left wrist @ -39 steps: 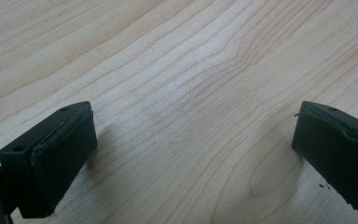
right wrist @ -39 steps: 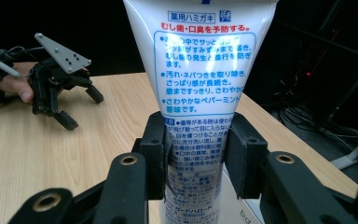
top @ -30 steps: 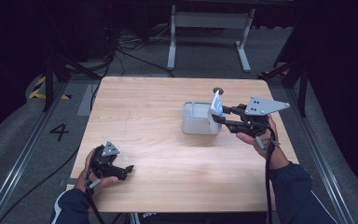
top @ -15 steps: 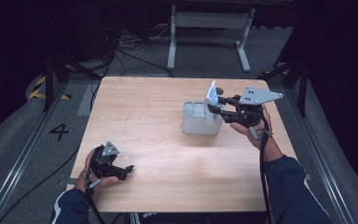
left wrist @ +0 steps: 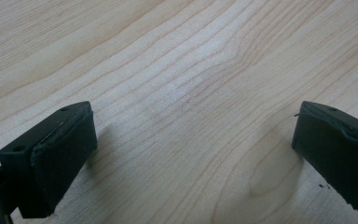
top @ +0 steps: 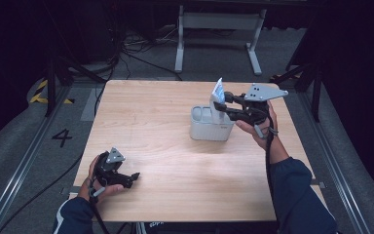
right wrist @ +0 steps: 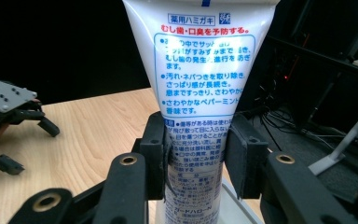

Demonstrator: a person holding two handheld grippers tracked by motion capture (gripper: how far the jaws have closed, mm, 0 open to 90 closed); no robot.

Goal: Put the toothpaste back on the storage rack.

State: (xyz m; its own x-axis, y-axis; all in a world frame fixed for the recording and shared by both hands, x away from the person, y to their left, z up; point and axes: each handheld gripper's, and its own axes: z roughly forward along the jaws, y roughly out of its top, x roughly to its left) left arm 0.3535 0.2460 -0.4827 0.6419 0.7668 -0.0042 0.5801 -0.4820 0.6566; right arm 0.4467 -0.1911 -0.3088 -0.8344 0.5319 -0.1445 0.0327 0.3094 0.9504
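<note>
A white toothpaste tube (top: 217, 94) with blue and red print stands upright in my right gripper (top: 219, 107), whose jaws are shut on its lower part. The right gripper view shows the pads (right wrist: 154, 149) pressing both sides of the tube (right wrist: 200, 70). The tube hangs over the right end of a pale grey holder (top: 205, 129) on the wooden table (top: 151, 112); whether its bottom touches the holder I cannot tell. My left gripper (top: 131, 178) rests near the table's front left, open, with bare wood between its jaws (left wrist: 191, 149).
A metal stand (top: 219, 29) and cables lie on the dark floor beyond the table's far edge. A rail runs along the floor at left beside a painted "4" (top: 61, 137). In the right gripper view, the left gripper (right wrist: 9, 116) sits far off on the table.
My right gripper has carried the tube leftward and slightly farther back, bringing it over the grey holder. The left gripper has stayed put.
</note>
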